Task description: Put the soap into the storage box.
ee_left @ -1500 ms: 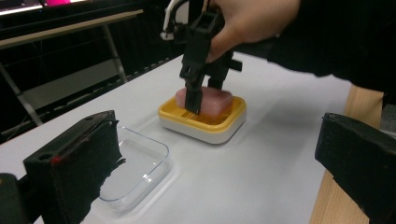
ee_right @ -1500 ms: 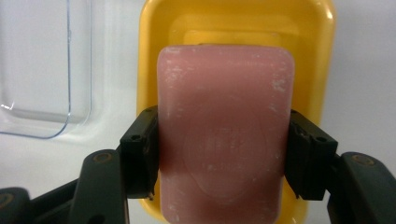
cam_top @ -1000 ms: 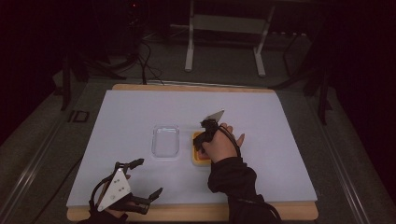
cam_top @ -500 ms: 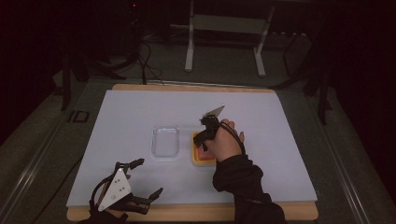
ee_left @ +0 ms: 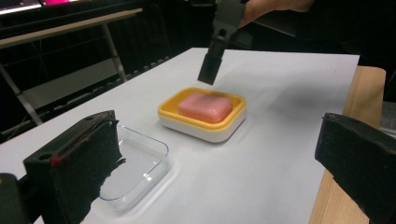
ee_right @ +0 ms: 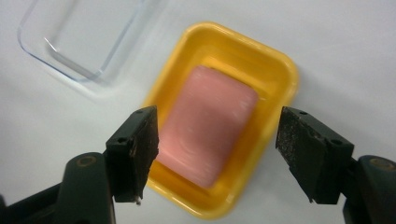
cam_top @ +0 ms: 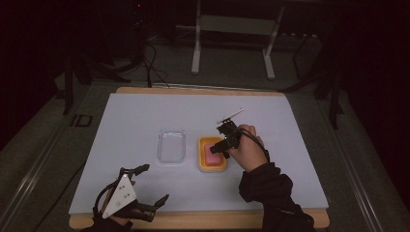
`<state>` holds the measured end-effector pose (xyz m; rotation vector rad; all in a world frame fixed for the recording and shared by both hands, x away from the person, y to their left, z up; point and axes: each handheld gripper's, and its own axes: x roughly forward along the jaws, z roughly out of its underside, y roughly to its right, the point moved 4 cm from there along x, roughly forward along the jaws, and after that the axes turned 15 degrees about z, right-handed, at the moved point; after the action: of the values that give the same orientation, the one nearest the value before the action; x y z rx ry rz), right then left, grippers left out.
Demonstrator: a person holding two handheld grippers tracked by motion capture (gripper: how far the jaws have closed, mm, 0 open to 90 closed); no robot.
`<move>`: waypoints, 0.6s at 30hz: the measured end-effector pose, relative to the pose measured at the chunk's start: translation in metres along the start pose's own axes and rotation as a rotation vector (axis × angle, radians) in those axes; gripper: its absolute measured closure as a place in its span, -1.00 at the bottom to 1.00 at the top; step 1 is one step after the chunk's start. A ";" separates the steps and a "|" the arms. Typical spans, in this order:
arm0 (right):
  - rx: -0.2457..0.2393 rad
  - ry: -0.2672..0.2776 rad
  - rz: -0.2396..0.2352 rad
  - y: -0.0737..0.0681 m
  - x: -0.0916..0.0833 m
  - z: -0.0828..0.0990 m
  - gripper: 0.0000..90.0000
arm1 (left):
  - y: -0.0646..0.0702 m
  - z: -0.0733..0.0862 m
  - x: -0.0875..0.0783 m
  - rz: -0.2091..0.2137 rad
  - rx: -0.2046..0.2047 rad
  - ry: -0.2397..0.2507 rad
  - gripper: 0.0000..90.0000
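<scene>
A pink soap bar [cam_top: 212,155] lies in a yellow soap dish [cam_top: 202,145] at the middle of the white table cover. My right gripper [cam_top: 223,139] hangs just above the dish's right side. In the right gripper view its jaws [ee_right: 219,149] straddle the soap [ee_right: 210,121] from above without touching it. They have just been opening, and nothing is between the pads. My left gripper [cam_top: 154,182] rests open at the table's front left, jaws wide and empty [ee_left: 219,156], and looks across at the dish [ee_left: 201,126].
A clear plastic tray [cam_top: 171,145] sits just left of the dish, empty [ee_left: 135,163]. The wooden table edge [cam_top: 203,220] runs along the front. Metal stand legs [cam_top: 196,48] and cables lie on the dark floor beyond the table.
My right hand has lifted slightly off the soap dish and drifted right, with its jaws spread wider. The left gripper has kept still.
</scene>
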<state>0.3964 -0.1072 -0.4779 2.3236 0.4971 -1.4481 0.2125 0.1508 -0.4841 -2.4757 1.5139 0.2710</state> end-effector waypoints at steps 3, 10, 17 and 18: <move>-0.010 0.022 -0.017 0.005 -0.002 0.003 -0.33 | 0.000 0.000 0.001 0.002 -0.001 -0.003 -0.99; -0.093 0.130 -0.075 0.024 -0.012 0.016 -0.41 | 0.000 0.000 0.001 0.002 -0.001 -0.004 -0.99; -0.058 0.153 -0.075 0.043 -0.016 0.030 -0.41 | 0.000 0.001 0.001 0.001 -0.001 -0.005 -0.99; -0.053 0.162 -0.064 0.050 -0.018 0.035 -0.42 | 0.000 0.001 0.001 0.001 0.001 -0.006 -0.99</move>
<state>0.3854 -0.1689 -0.4702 2.4148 0.6512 -1.2633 0.2126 0.1502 -0.4849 -2.4719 1.5123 0.2776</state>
